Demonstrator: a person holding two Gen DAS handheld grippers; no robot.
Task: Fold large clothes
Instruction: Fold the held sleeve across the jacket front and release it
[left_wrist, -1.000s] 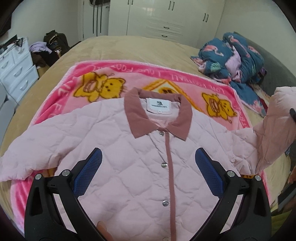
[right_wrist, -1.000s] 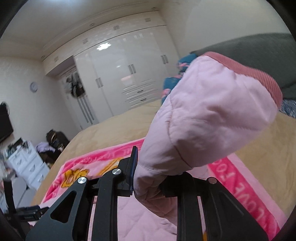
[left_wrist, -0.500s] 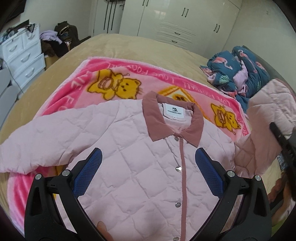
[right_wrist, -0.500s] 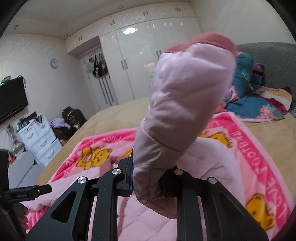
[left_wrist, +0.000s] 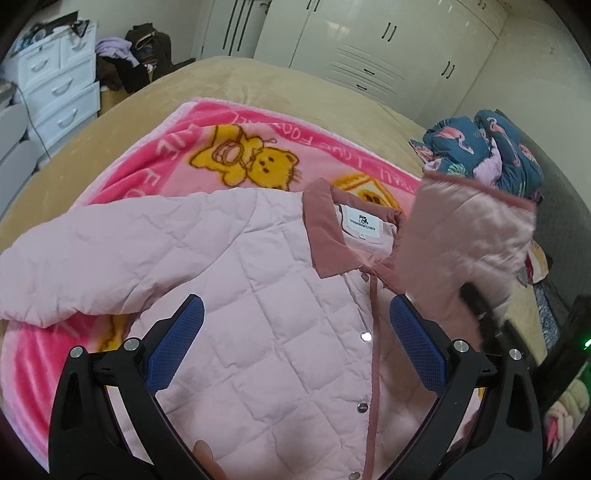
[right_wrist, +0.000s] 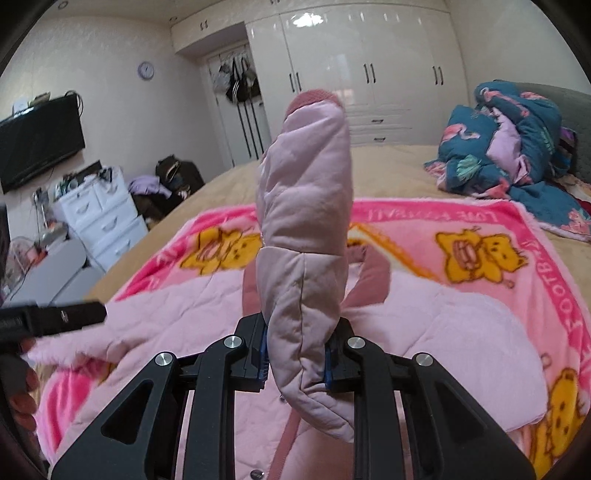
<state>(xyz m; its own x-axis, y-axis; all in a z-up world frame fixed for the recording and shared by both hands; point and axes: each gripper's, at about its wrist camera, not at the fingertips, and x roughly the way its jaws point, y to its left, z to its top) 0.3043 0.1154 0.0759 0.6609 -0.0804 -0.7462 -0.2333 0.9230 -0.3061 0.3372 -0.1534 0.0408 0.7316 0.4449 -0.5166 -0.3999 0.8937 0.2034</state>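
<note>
Bedroom wardrobes stood behind the bed (left_wrist: 236, 79), where the pink jacket (left_wrist: 229, 295) lay buttoned on a cartoon blanket (left_wrist: 236, 140). Within a second, the right gripper (right_wrist: 295, 354), clamped on the sleeve (right_wrist: 306, 206), had carried it inward over the collar (left_wrist: 325, 236), starting the fold; the left gripper (left_wrist: 295, 339) hovered open above the chest.

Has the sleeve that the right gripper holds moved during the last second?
Yes. In the left wrist view the sleeve has moved inward from the jacket's outer edge and now partly covers the collar; the right gripper holds it.
</note>
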